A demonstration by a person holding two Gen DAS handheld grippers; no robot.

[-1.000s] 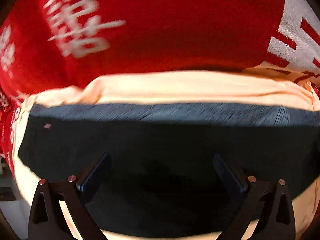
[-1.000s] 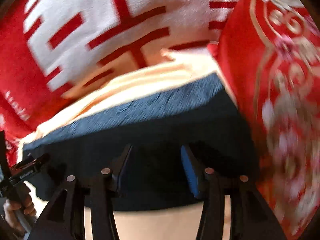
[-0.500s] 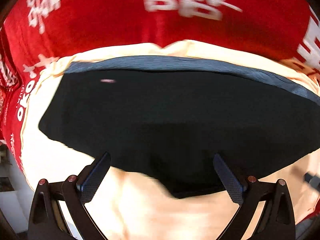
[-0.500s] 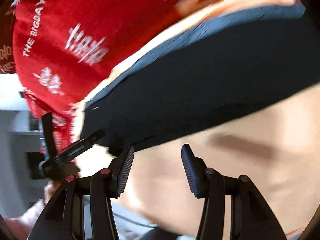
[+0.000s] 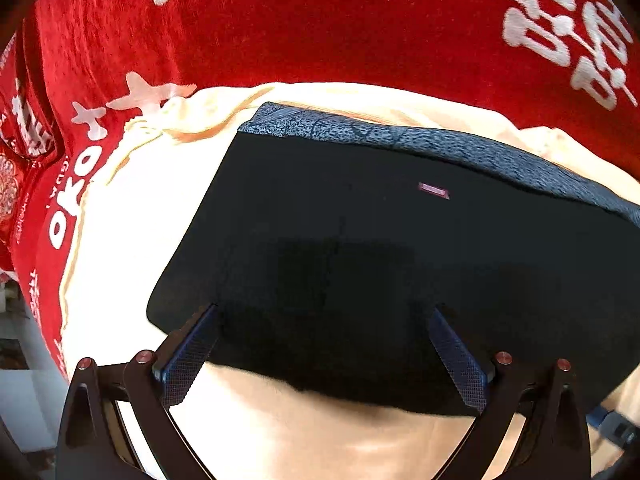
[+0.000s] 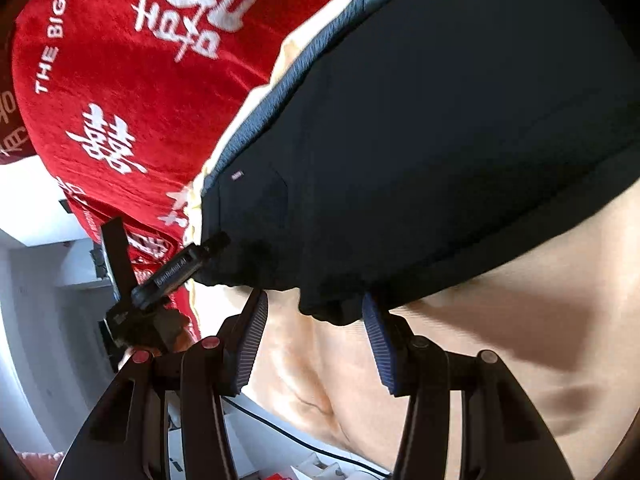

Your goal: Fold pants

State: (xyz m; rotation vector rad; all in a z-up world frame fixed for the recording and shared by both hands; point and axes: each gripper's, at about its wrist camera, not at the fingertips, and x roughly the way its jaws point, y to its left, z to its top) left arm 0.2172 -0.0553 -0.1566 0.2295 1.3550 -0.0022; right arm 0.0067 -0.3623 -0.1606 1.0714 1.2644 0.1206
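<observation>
Item: dark pants on a cream sheet, both grippers poised at the near edge.

Nearest, the left gripper [image 5: 322, 354] and right gripper [image 6: 316, 344] each have jaws apart, nothing between them, tips at the near hem. The pants [image 5: 400, 264] lie flat on the cream sheet [image 5: 320, 432], apparently already folded into a compact slab; judged step: checking or starting a further fold, which calls for closing on the hem. Beyond, a red blanket [image 5: 320, 20]. No containers visible.
</observation>
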